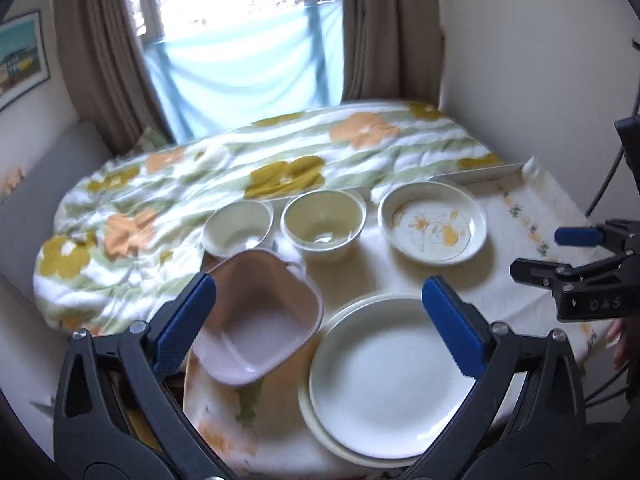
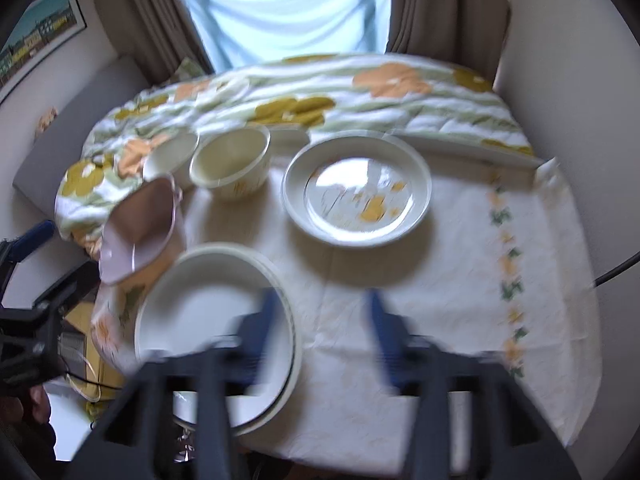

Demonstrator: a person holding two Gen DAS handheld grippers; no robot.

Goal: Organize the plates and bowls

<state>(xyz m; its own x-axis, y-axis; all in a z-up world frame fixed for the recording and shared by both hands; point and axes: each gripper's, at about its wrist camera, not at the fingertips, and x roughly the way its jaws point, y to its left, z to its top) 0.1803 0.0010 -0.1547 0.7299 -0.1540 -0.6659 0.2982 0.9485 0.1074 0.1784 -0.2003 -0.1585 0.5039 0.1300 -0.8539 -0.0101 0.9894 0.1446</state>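
Observation:
My left gripper (image 1: 320, 296) is open above the table's near side, with nothing between its blue pads. Below it a pink square bowl (image 1: 260, 320) lies tilted at the table's left edge, beside a stack of white plates (image 1: 388, 380). Behind them stand two cream bowls (image 1: 238, 228) (image 1: 324, 224) and a flowered deep plate (image 1: 434, 228). My right gripper (image 2: 324, 312) is blurred, open and empty, hanging over the right rim of the plate stack (image 2: 212, 320). The flowered plate (image 2: 356, 192) and the pink bowl (image 2: 136, 232) lie beyond it.
A flowered quilt (image 1: 180, 200) is heaped behind and left of the table. The tablecloth (image 2: 460, 260) lies bare at the right. A window with brown curtains (image 1: 384, 28) is at the back, a wall to the right. A flat white tray (image 1: 476, 172) lies at the back edge.

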